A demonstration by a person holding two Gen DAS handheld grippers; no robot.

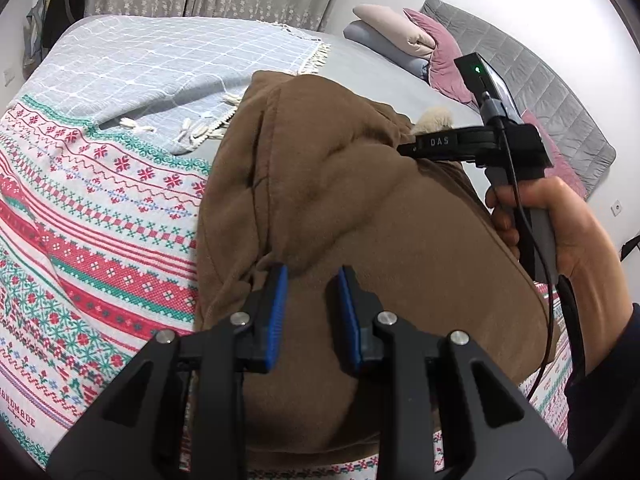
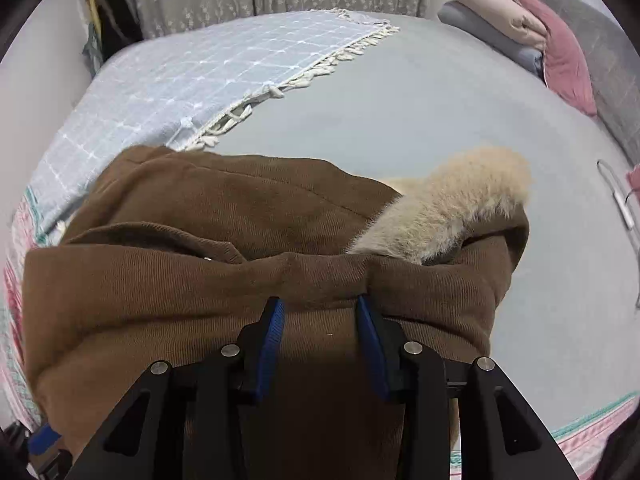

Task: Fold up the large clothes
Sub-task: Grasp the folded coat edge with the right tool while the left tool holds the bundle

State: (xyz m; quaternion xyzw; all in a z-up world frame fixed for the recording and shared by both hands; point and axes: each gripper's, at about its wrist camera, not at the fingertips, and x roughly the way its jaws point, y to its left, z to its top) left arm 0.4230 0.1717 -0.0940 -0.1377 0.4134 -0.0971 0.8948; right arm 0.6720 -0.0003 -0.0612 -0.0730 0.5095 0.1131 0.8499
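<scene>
A large brown coat (image 1: 360, 216) is found on the bed (image 2: 400, 120), bunched into a thick mound over a patterned red-and-green blanket (image 1: 100, 240), with a pale blue checked throw (image 1: 160, 68) beyond it. A cream fur trim (image 2: 452, 204) is seen protruding from the far right side of the coat. Pillows (image 1: 404, 36) are stacked at the headboard, well apart from the work.

The left claw (image 1: 312, 280) is held with its blue pads spread, tips touching or just above a raised ridge of the coat; no cloth is gripped between them. The right claw (image 2: 320, 312) is likewise parted, its tips pressed against a folded edge of the coat without any visible pinch. In the left wrist view the right claw (image 1: 412, 148) is seen from the side at the coat's far edge, held by the person's right hand (image 1: 560, 224).

The step in hand is judged to be the taking of a fold edge, or the flattening of one just laid; which cannot be settled. For good execution, a single layer edge should be selected at each claw rather than the whole padded bulk. Both claws should be closed at matching points along the same hem. The fur trim should be tucked inside before the next fold is carried over. Trapped bulk is judged the chief risk, since thick fabric tends to spring open.
</scene>
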